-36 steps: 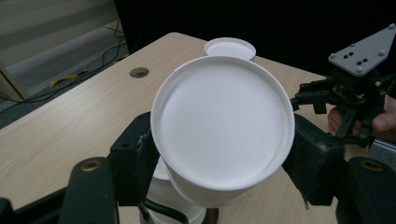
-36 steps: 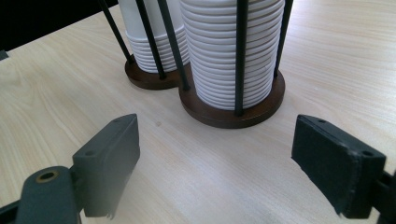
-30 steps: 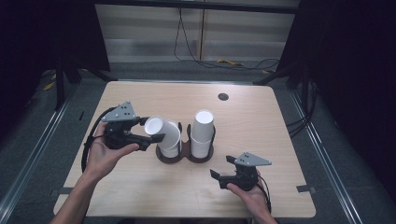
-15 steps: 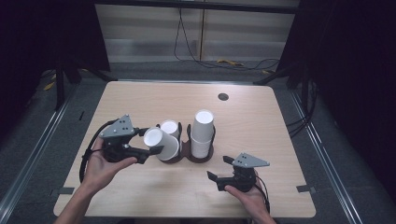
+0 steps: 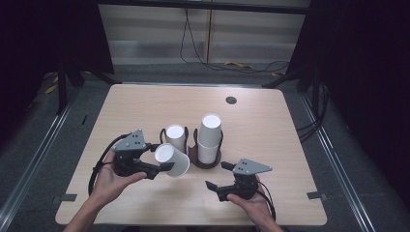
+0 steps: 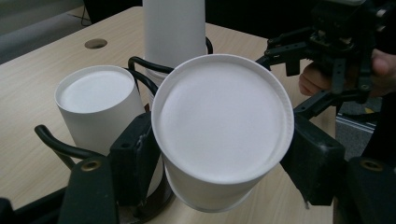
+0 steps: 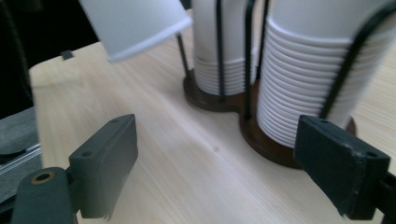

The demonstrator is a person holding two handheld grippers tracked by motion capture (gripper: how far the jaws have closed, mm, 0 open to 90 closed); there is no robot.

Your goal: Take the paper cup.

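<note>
Left gripper (image 5: 162, 166) clamps a plain white paper cup (image 5: 171, 159) (no print readable); right gripper (image 5: 216, 176), jaws just widening, holds nothing.

Ahead of right gripper (image 5: 216, 177): cup holder (image 5: 205, 163) with stacked cups (image 5: 210, 137) blocks the way.
Between its jaws: bare table (image 7: 187, 154), free.
Left of it: held cup (image 5: 172, 160), near.

I see white paper cup (image 5: 171, 160), white cup stacks (image 5: 209, 137) (ribbed rims), dark brown holder (image 5: 205, 162) with black wire, pale wood-grain table (image 5: 270, 135), black grippers.
</note>
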